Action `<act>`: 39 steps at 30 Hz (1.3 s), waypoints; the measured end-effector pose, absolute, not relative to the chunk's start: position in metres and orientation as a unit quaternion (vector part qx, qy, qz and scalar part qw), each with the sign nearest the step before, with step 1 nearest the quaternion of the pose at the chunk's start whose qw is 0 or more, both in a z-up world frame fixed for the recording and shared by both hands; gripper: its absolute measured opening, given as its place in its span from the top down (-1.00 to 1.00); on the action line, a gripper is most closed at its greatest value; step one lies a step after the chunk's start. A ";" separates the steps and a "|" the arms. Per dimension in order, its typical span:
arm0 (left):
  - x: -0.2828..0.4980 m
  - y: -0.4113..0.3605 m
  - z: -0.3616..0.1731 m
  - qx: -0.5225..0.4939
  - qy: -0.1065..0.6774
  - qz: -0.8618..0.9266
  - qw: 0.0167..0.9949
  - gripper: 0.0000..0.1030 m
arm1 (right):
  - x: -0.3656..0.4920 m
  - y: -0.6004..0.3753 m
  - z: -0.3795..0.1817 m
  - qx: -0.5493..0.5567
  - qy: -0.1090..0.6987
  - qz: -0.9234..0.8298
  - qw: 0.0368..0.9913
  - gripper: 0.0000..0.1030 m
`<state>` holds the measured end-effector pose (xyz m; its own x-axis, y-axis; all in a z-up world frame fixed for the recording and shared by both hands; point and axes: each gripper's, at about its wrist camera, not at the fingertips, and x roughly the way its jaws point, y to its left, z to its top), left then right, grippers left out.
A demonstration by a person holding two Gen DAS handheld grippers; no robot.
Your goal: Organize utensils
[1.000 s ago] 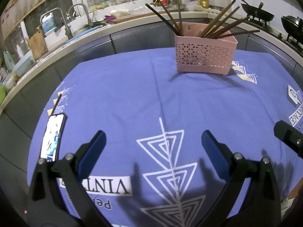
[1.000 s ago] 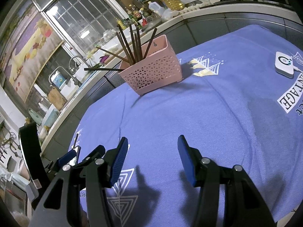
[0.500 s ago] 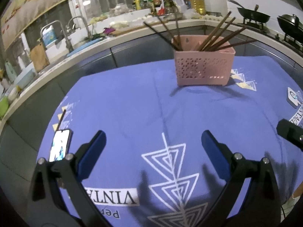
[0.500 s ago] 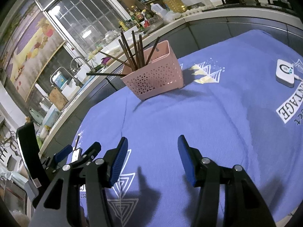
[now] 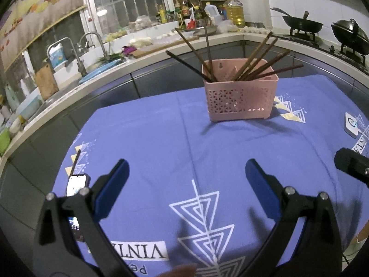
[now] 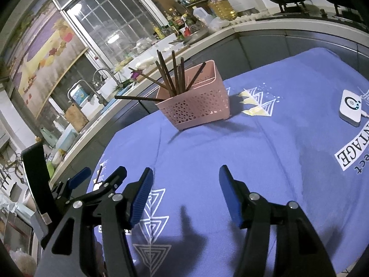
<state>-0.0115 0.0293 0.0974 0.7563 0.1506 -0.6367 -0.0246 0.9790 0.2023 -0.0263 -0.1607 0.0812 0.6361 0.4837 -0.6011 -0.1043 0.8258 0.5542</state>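
Observation:
A pink perforated basket [image 5: 241,98] stands at the far side of the blue tablecloth and holds several dark brown chopsticks [image 5: 256,58]. It also shows in the right wrist view [image 6: 196,106] with its chopsticks [image 6: 170,76]. One loose chopstick [image 5: 75,162] lies at the cloth's left edge beside a phone [image 5: 76,184]. My left gripper [image 5: 186,177] is open and empty above the near cloth. My right gripper [image 6: 185,189] is open and empty too, with the left gripper [image 6: 99,183] beside it on the left.
A small white device [image 6: 350,108] with a cable lies on the cloth at the right, also seen in the left wrist view [image 5: 351,124]. A kitchen counter with a sink [image 5: 76,55], bottles and woks [image 5: 302,25] curves behind the table.
Both grippers have drawn back and risen a little, so the basket looks smaller and the counter shows more. Both stay open and empty.

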 end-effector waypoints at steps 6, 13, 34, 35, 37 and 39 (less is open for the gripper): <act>-0.011 0.028 0.098 0.089 0.348 0.044 0.932 -0.88 | -0.026 -0.161 0.081 0.243 0.392 0.169 0.871 -0.17; -0.011 0.025 0.097 0.090 0.351 0.044 0.931 -0.88 | -0.025 -0.163 0.082 0.243 0.391 0.170 0.871 -0.17; -0.016 0.025 0.080 0.101 0.374 0.042 0.921 -0.88 | -0.028 -0.159 0.084 0.243 0.392 0.173 0.870 -0.18; -0.016 0.024 0.078 0.101 0.376 0.041 0.920 -0.88 | -0.029 -0.158 0.083 0.244 0.392 0.172 0.870 -0.17; -0.016 0.023 0.077 0.102 0.378 0.040 0.919 -0.88 | -0.029 -0.158 0.082 0.245 0.392 0.172 0.870 -0.18; -0.017 0.023 0.076 0.102 0.380 0.040 0.918 -0.88 | -0.030 -0.157 0.081 0.246 0.392 0.171 0.870 -0.18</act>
<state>-0.0167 0.0229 0.0760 0.7081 0.1505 -0.6899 0.0046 0.9760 0.2177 -0.0302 -0.1572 0.0813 0.6332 0.4909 -0.5983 -0.1051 0.8205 0.5620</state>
